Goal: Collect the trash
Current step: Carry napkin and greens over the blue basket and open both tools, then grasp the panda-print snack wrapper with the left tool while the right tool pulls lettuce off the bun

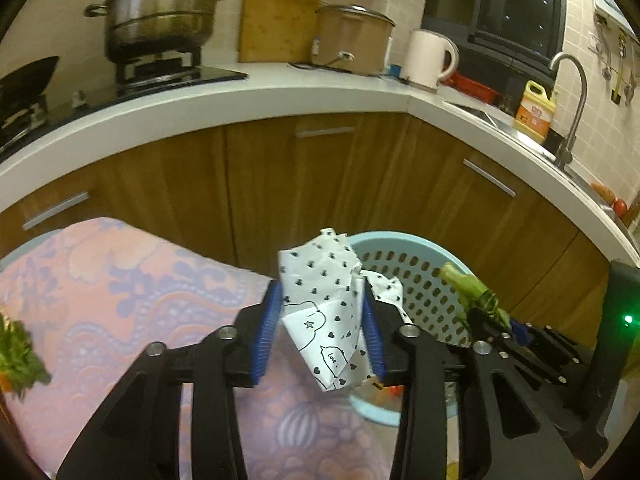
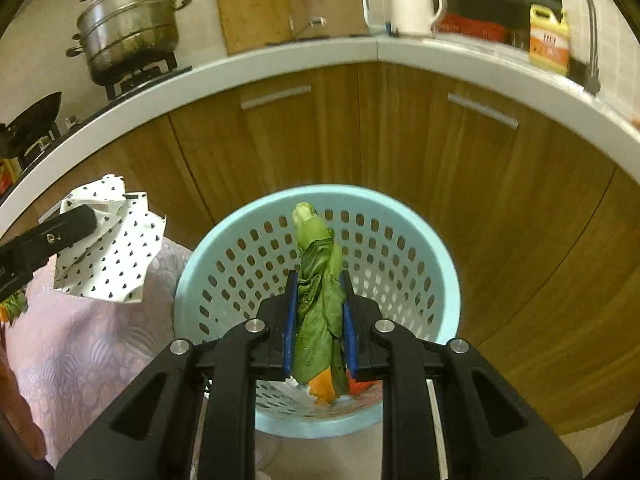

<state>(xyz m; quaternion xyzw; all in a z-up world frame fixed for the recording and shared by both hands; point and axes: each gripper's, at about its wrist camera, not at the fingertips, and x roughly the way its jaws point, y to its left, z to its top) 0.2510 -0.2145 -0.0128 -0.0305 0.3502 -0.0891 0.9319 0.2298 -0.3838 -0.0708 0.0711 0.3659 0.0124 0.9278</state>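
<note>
A crumpled white paper with black hearts (image 1: 320, 304) sits between the blue pads of my left gripper (image 1: 320, 292), which is shut on it just left of the light-blue perforated basket (image 1: 416, 276). In the right wrist view the same paper (image 2: 116, 256) hangs at the left, over the pink cloth. My right gripper (image 2: 319, 280) is shut on a limp green leafy vegetable scrap (image 2: 320, 300) directly above the basket (image 2: 392, 248). Orange and red scraps (image 2: 324, 390) lie in the basket bottom. The vegetable (image 1: 468, 288) and right gripper (image 1: 492, 320) also show over the basket's right rim.
A pink patterned cloth (image 1: 120, 300) covers a surface left of the basket, with green and orange scraps (image 1: 20, 352) at its left edge. Brown cabinet doors (image 2: 440, 152) and a white counter edge (image 2: 280, 56) curve behind. Pots, a kettle and a faucet stand on the counter.
</note>
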